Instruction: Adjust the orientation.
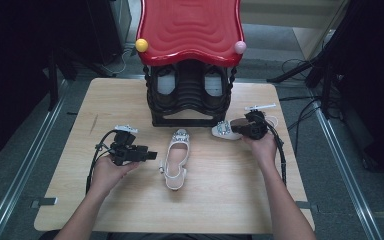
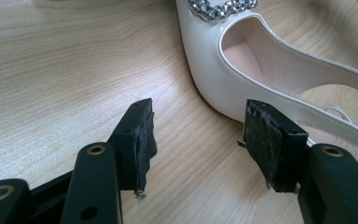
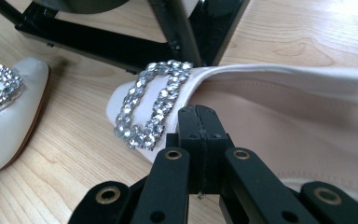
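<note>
The left gripper [image 1: 150, 155] lies low over the table [image 1: 70, 190] with its jaws spread and nothing between them; in the left gripper view one pad [image 2: 142, 144] stands over bare wood and the other pad [image 2: 263, 142] sits just in front of the side wall of the middle shoe [image 2: 261, 70], near it, though whether they touch cannot be told. That shoe [image 1: 176, 159] lies just ahead of the open jaws, its long axis running across the line they point along, buckled toe toward the shoe rack [image 1: 190, 95] and heel strap toward the person. Judged from this, the left hand [image 1: 107, 172] is the nearer one for that shoe and would have to slide forward so the wall passes between the pads. The right gripper [image 3: 200, 140] has its jaws pressed together, tips over the second shoe [image 3: 279, 116] just behind its crystal buckle [image 3: 151, 112]; no material shows between them, so a pinch on the rim cannot be confirmed. In the high view that shoe [image 1: 223, 131] is largely hidden by the right gripper [image 1: 252, 127]. The rack's lower shelves are dark and hard to read.
</note>
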